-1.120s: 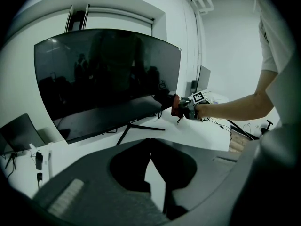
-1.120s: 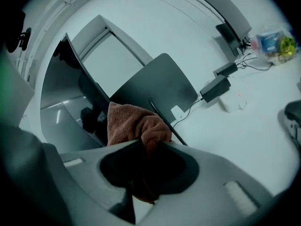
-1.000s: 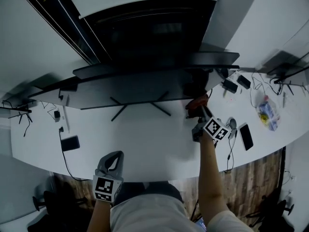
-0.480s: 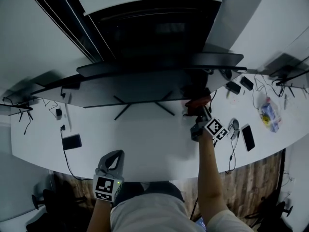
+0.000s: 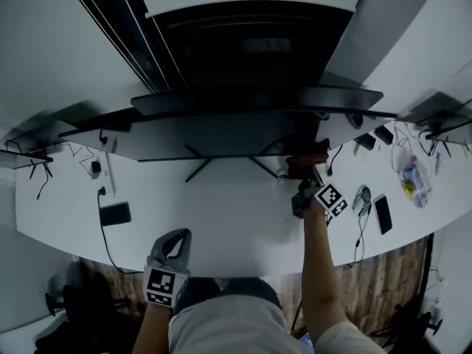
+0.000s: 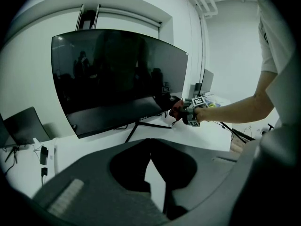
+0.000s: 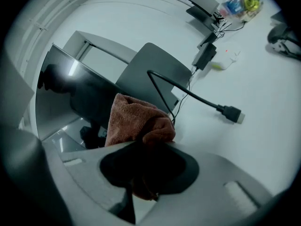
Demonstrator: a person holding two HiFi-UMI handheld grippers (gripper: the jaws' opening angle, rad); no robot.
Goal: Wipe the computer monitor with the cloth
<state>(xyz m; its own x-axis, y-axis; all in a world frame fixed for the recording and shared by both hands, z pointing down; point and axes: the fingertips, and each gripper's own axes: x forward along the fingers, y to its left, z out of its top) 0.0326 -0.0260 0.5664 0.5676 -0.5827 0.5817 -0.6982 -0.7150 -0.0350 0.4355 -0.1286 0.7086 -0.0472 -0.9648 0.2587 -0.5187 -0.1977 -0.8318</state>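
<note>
A wide curved monitor (image 5: 221, 135) with a dark screen stands on a white desk (image 5: 221, 212); the left gripper view shows its screen (image 6: 117, 74) too. My right gripper (image 5: 304, 186) is shut on a reddish-brown cloth (image 5: 306, 163) and holds it against the monitor's lower right corner. In the right gripper view the cloth (image 7: 134, 119) bunches out of the right gripper (image 7: 141, 147), with the screen (image 7: 61, 86) just behind. My left gripper (image 5: 171, 240) hangs shut and empty over the desk's front edge, far from the monitor. From the left gripper (image 6: 150, 142) I see the cloth (image 6: 175, 108) beside the screen.
The monitor's V-shaped stand (image 5: 228, 167) is left of the cloth. A black phone (image 5: 116, 214) and cables lie at the left. Right of the gripper are a phone (image 5: 382, 214), cables, a plugged cable end (image 7: 230, 112) and a colourful bag (image 5: 409, 179).
The view has shifted slightly. The right gripper with the cloth has edged a little left along the monitor's lower right edge. The left gripper has stayed put.
</note>
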